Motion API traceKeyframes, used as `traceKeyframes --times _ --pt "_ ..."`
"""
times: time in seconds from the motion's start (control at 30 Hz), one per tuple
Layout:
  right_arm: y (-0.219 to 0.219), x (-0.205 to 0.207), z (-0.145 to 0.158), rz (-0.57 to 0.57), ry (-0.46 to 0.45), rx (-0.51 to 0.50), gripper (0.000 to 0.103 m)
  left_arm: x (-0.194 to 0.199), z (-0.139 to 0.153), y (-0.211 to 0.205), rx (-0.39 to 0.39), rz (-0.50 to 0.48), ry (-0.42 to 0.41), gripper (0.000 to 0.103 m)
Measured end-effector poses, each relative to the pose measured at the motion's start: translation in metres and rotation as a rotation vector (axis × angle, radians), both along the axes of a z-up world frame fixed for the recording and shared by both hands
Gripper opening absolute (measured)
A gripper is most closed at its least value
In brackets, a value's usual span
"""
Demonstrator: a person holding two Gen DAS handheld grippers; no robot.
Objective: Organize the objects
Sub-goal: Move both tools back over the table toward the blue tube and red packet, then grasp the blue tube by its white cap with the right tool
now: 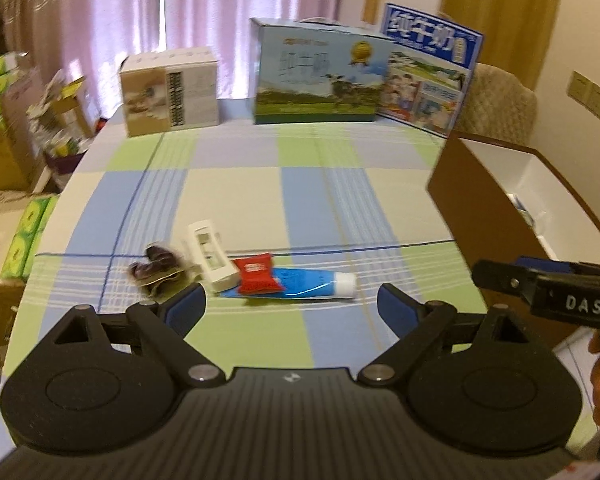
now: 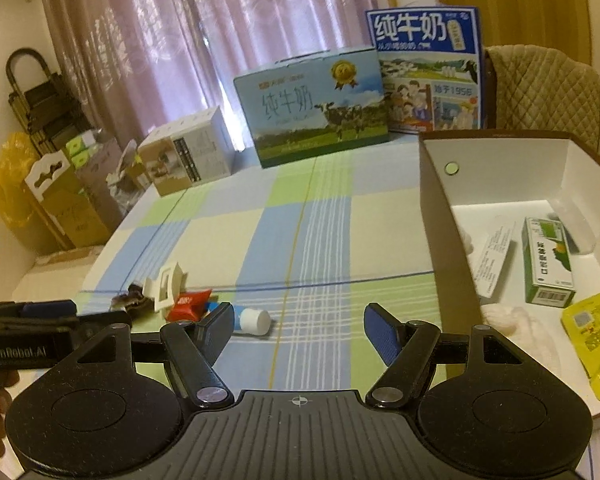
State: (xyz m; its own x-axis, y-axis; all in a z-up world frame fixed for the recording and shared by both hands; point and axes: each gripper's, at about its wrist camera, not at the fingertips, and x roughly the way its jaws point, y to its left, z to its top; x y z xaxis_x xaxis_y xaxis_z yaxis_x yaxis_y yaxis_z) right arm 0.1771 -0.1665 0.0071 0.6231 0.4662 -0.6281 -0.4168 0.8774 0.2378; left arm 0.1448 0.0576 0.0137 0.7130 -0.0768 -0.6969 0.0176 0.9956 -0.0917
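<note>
On the checked tablecloth lie a blue tube with a white cap (image 1: 312, 283) (image 2: 254, 320), a red packet (image 1: 257, 273) (image 2: 189, 303) on top of it, a white plastic holder (image 1: 211, 256) (image 2: 165, 283) and a dark snack packet (image 1: 156, 269) (image 2: 127, 300). My left gripper (image 1: 290, 306) hovers open just before them, holding nothing. My right gripper (image 2: 298, 330) is open too, to the right of the tube's cap, empty. The brown box with white inside (image 1: 460, 196) (image 2: 436, 208) stands at the right; it holds a green medicine box (image 2: 548, 264), a yellow sachet (image 2: 592, 336) and a leaflet (image 2: 492, 260).
Two milk cartons (image 1: 320, 76) (image 2: 312, 108) and a small carton (image 1: 170, 92) (image 2: 188, 152) stand along the table's far edge. A padded chair (image 2: 540, 92) is behind the brown box. Cardboard boxes (image 1: 4, 128) and bags crowd the floor at the left.
</note>
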Motion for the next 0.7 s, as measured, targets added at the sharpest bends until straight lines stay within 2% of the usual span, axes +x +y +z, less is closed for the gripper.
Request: traceKeyframes --times 0.37,0.57,0.7 --pt "0.053 0.016 -0.033 0.14 0.005 -0.056 0.069 0.007 -0.021 0.039 0.015 0.107 0.048 0.091" --pt "0.087 0.032 -0.065 0.236 0.004 -0.132 0.069 0.013 -0.035 0.06 0.026 0.181 0.092 0.091" --pt "0.103 0.043 -0.085 0.3 -0.028 -0.202 0.069 0.018 -0.042 0.075 -0.01 0.237 0.122 0.091"
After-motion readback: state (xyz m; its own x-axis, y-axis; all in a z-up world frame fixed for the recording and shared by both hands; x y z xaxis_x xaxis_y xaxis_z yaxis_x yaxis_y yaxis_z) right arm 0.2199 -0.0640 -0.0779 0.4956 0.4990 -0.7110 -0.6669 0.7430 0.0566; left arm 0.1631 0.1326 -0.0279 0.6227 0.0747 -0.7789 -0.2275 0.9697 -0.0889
